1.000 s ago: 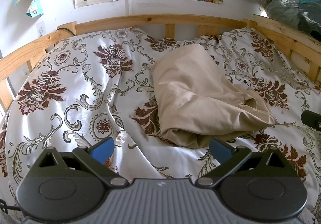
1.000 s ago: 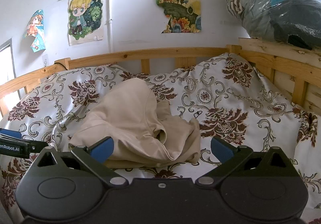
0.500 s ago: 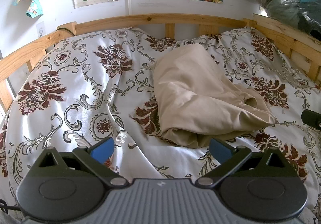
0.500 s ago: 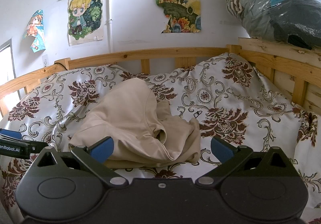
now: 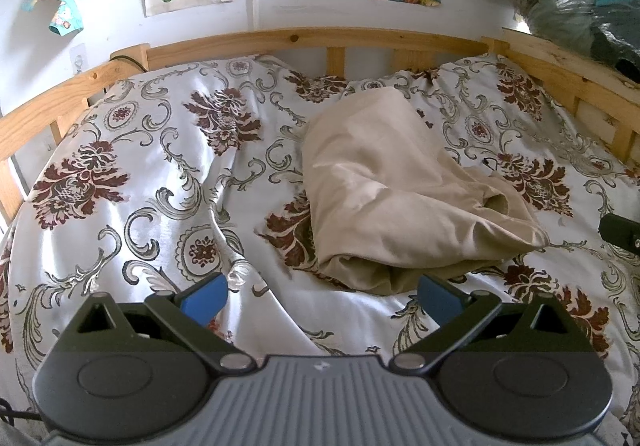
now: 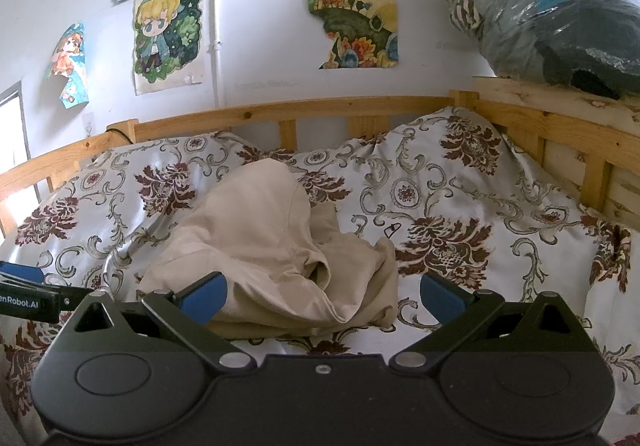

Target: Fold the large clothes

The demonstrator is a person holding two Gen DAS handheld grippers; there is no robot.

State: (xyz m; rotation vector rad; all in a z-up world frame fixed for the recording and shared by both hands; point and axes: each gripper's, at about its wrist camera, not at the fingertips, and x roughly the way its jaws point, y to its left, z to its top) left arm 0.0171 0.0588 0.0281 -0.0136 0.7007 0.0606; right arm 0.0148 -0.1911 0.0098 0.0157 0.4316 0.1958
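Observation:
A beige garment [image 5: 392, 190] lies bunched and partly folded on the flowered bedspread [image 5: 160, 182], right of centre in the left wrist view. The same garment [image 6: 272, 250] fills the centre-left of the right wrist view, its near edge between that gripper's blue pads. My left gripper [image 5: 320, 300] hovers open just short of the garment's near edge, holding nothing. My right gripper [image 6: 322, 296] is open too, above the garment's near hem, with no cloth pinched. The left gripper's tip [image 6: 24, 286] shows at the left edge of the right wrist view.
A wooden bed rail [image 5: 304, 40] runs around the far and right sides. A plastic-wrapped bundle of clothes [image 6: 552, 10] sits on the rail at upper right. Posters [image 6: 168, 34] hang on the white wall behind. Bare bedspread [image 6: 480, 238] lies right of the garment.

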